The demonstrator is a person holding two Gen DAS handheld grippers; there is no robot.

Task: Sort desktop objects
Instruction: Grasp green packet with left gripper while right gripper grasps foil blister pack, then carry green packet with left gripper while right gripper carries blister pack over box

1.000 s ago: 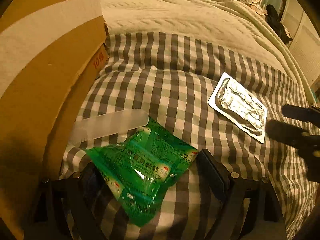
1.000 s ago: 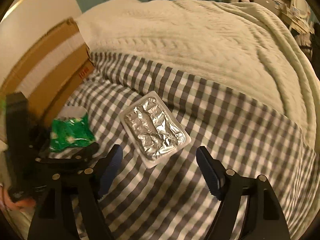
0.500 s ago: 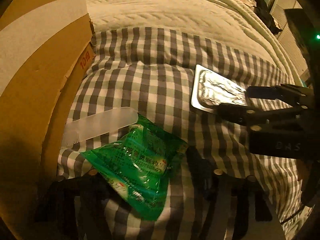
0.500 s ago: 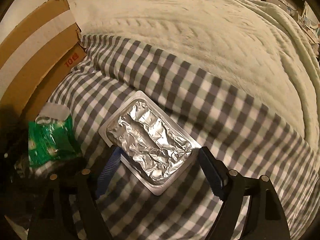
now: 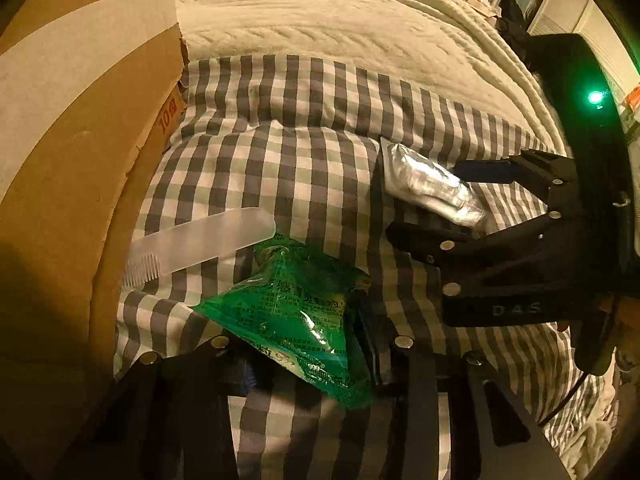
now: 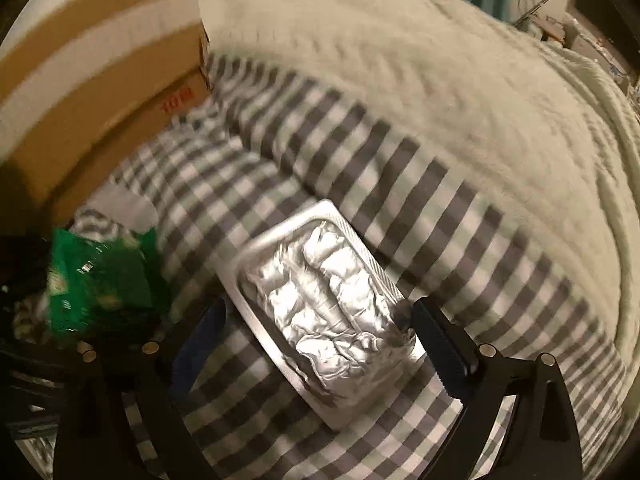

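Observation:
A green plastic packet is pinched between the fingers of my left gripper and lifted off the checked cloth; it also shows in the right wrist view. A silver foil blister pack lies between the open fingers of my right gripper, tilted, with its right edge against the right finger; it also shows in the left wrist view. A clear plastic comb lies on the cloth beside the packet.
A large cardboard box stands along the left, also in the right wrist view. A cream knitted blanket covers the bed beyond the grey checked cloth. The right gripper's body fills the right of the left view.
My left gripper closed on the green packet and raised it. My right gripper moved forward around the foil pack, which now sits between its fingers.

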